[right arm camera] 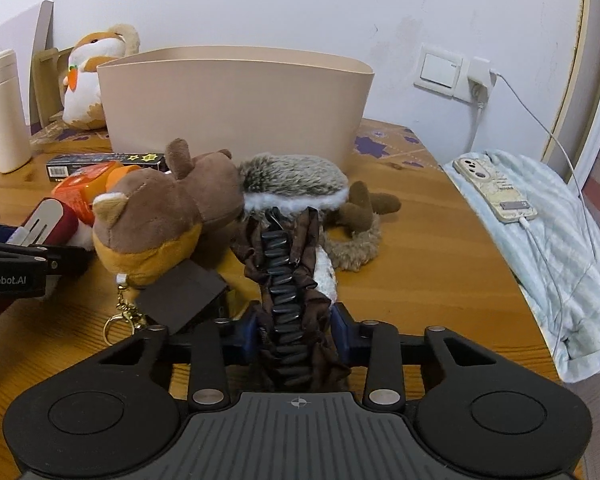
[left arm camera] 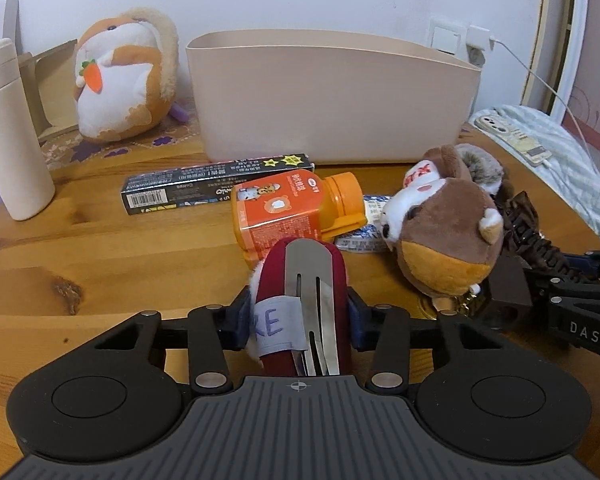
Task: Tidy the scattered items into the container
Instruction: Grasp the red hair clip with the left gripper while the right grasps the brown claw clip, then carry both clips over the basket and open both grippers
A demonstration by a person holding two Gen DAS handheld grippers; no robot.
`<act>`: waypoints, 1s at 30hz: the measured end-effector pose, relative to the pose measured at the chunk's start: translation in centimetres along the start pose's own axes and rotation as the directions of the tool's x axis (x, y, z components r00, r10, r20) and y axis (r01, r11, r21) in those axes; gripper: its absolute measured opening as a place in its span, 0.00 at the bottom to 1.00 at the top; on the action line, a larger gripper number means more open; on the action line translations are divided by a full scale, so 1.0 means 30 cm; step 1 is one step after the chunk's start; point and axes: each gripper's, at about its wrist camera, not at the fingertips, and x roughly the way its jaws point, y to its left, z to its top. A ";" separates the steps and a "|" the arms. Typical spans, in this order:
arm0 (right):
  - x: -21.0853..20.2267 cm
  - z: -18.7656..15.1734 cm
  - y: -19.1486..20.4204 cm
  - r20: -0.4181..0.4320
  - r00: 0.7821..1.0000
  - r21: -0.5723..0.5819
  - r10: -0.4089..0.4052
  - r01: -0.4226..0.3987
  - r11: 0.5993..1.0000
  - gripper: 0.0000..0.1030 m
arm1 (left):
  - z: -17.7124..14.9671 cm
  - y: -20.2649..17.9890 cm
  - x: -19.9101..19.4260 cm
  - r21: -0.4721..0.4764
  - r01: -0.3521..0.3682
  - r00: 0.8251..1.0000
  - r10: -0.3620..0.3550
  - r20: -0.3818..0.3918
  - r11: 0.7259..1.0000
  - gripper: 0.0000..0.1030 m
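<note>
A beige container stands at the back of the wooden table; it also shows in the right wrist view. My left gripper is shut on a dark red hair clip with a metal plate and a white label. My right gripper is shut on a brown ruffled hair clip with a black beaded strip. A brown hamster plush keychain lies between them. An orange bottle and a black box lie in front of the container.
A grey furry hair piece and a brown fuzzy tie lie behind the right clip. A white tumbler and a hamster plush stand at the left. A phone on a cloth charges at the right table edge.
</note>
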 end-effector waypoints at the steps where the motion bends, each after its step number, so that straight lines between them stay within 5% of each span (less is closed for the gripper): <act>1: -0.004 -0.002 -0.003 -0.001 1.000 0.008 0.004 -0.004 1.000 0.30 | -0.002 -0.003 -0.006 0.002 0.004 1.000 -0.004 0.000 1.000 0.44; 14: -0.141 0.018 -0.043 0.061 0.998 0.067 0.020 -0.024 0.997 0.29 | 0.020 -0.019 -0.145 0.023 0.011 0.997 -0.012 0.080 1.000 0.43; 30: -0.344 0.195 -0.050 0.239 0.971 0.014 -0.002 -0.002 1.000 0.29 | 0.158 -0.017 -0.303 0.056 0.028 0.981 -0.038 0.191 0.998 0.43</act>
